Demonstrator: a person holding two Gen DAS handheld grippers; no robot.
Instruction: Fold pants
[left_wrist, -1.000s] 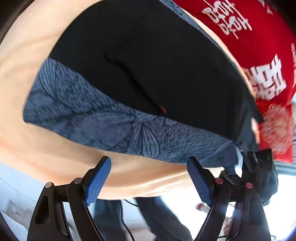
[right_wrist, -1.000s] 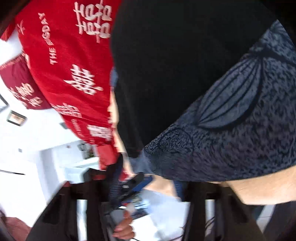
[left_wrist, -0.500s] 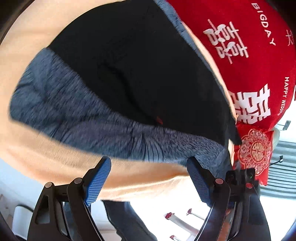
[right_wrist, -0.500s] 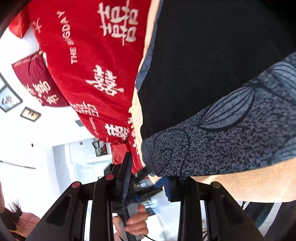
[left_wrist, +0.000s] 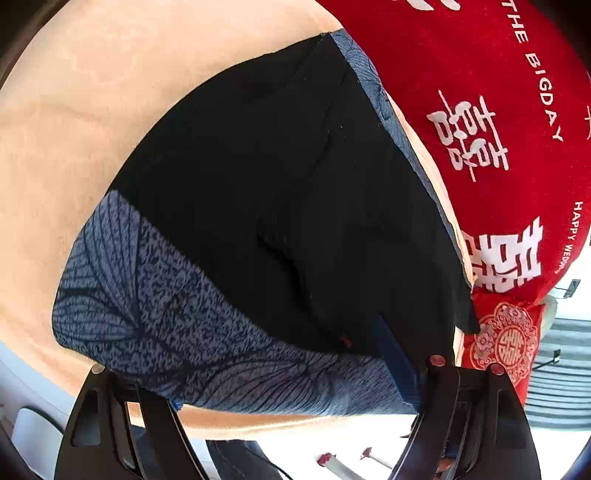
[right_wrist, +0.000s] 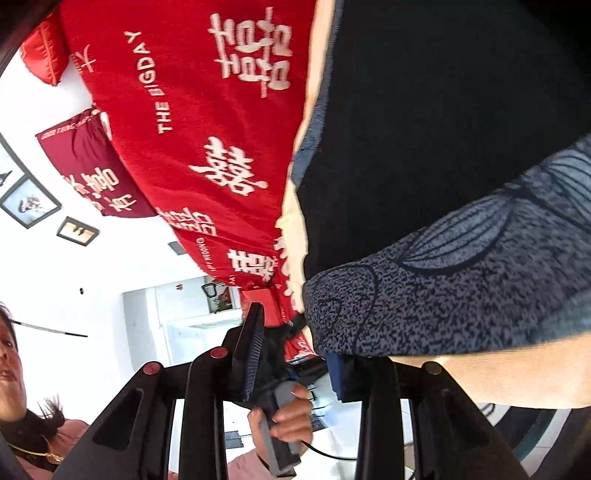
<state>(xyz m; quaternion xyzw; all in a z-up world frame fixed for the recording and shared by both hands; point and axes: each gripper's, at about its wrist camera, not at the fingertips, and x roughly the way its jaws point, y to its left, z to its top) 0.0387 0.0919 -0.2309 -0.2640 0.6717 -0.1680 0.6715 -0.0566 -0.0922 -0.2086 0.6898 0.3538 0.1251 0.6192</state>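
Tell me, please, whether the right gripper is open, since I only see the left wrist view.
Observer: Yes, the right gripper is open, with the corner of the pants' patterned band between its fingers, unpinched.
Operator: Does anything show beyond that corner?
Observer: A hand holding a grey handle shows through the gap.
Operator: Is there anything else in the background?
Observer: Some framed pictures hang on the wall.
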